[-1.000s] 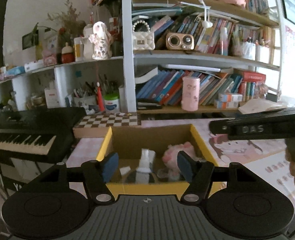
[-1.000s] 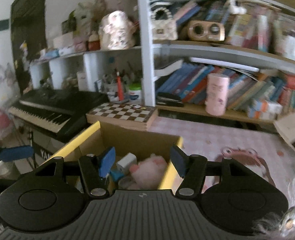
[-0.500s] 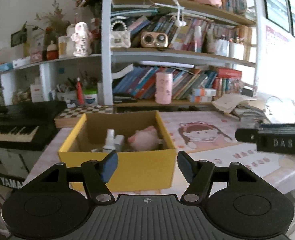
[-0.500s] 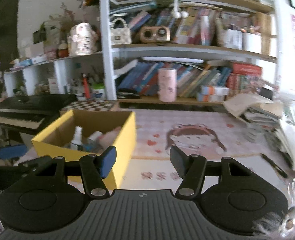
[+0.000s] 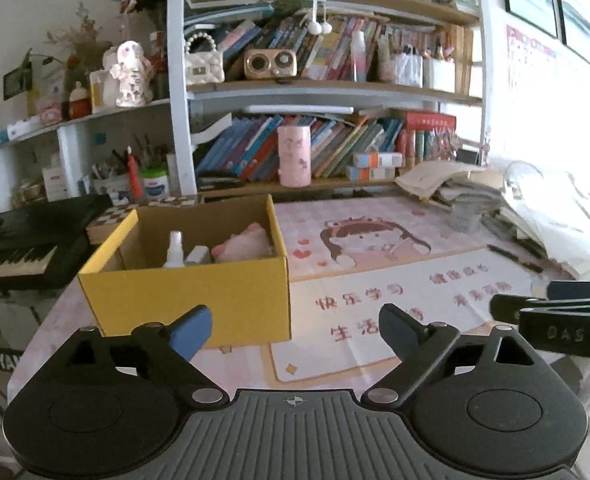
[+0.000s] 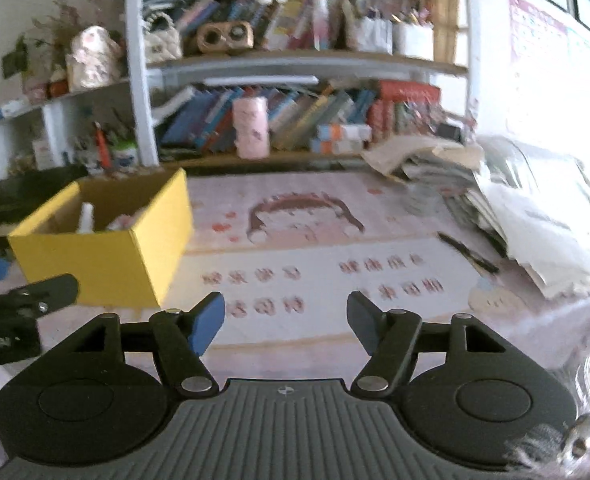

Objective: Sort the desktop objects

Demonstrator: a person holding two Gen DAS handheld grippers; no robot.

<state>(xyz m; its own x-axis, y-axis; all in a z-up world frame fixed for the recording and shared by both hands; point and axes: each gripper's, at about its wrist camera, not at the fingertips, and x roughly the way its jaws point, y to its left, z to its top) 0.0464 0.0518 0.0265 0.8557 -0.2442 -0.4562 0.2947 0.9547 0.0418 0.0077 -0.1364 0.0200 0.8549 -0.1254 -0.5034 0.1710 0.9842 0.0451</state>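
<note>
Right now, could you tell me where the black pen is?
In both wrist views, the black pen lies on the desk mat at the right, beside the paper pile.

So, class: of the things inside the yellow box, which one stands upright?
The white spray bottle, at the box's left; it stands upright with its cap on top, while the pink plush beside it lies slumped.

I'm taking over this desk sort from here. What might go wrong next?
The black pen lies close beside the slumping paper stack; reaching for it may nudge the sheets. The yellow box stands near the desk edge, so a bump could shift it. Both grippers are opening, empty.
</note>
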